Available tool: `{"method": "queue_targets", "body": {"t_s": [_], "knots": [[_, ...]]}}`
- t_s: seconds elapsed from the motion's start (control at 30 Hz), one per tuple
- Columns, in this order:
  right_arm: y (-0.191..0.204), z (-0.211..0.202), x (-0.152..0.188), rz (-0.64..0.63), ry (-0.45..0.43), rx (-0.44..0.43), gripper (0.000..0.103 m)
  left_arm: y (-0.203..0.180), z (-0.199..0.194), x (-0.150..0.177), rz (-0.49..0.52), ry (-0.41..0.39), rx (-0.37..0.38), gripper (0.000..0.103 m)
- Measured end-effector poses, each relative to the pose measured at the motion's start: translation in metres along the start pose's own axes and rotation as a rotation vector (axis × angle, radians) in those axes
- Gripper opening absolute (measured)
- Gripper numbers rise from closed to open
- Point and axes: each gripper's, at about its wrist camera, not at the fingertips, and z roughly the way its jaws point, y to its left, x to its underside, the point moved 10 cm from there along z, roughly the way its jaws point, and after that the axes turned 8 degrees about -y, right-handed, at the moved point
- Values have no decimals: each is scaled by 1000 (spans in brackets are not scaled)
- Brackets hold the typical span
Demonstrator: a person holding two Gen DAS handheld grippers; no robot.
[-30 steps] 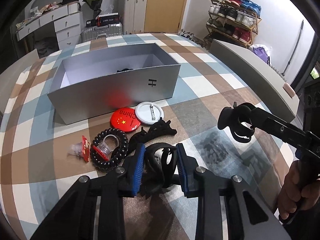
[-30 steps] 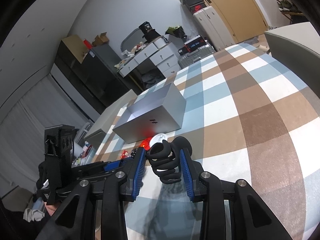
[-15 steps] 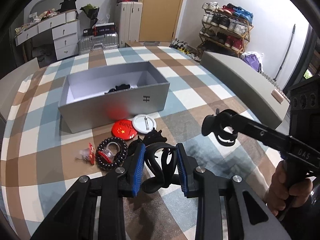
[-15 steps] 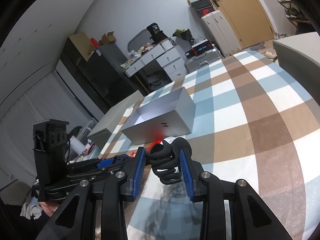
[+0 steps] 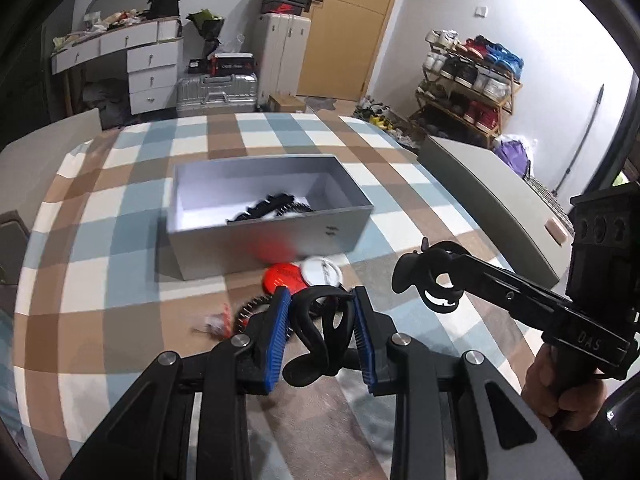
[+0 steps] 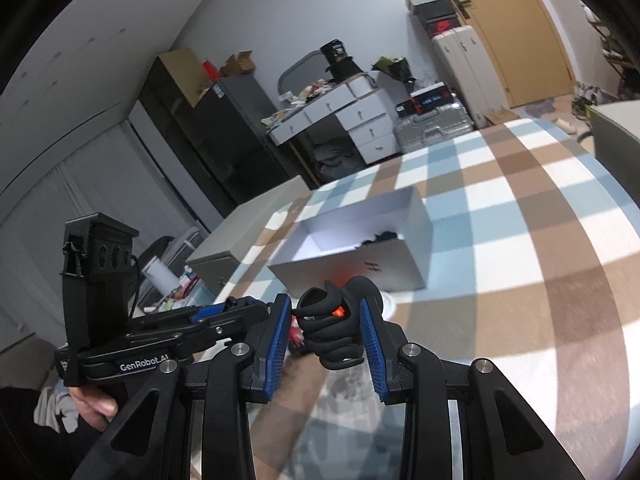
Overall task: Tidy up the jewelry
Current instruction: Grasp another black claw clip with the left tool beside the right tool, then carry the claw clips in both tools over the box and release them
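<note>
Both black hair claws have risen off the checked cloth (image 5: 120, 272) toward the silver box (image 5: 264, 240): carry underway. Left gripper (image 5: 322, 334) pinches a smooth looped claw clip (image 5: 320, 332) at lower centre; right gripper (image 6: 326, 334) pinches a toothed claw clip (image 6: 334, 332). Badges (image 5: 304, 276) remain on the cloth below the box.

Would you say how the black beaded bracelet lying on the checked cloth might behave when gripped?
The black beaded bracelet is probably floppy, being a loop of separate beads, so it may sag. Its rounded beads look apt to slip between flat pads. It seems light.
</note>
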Motion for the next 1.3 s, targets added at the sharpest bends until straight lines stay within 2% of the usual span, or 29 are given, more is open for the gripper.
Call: {"method": "queue_targets", "body": {"t_s": [0.57, 0.93, 1.3], "knots": [[30, 44, -53, -68, -26, -86, 34, 34, 5, -50, -49, -91, 12, 25], [19, 76, -66, -83, 2, -86, 34, 38, 25, -68, -31, -94, 26, 25], [2, 102, -71, -75, 24, -69, 34, 50, 53, -68, -39, -37, 18, 25]]}}
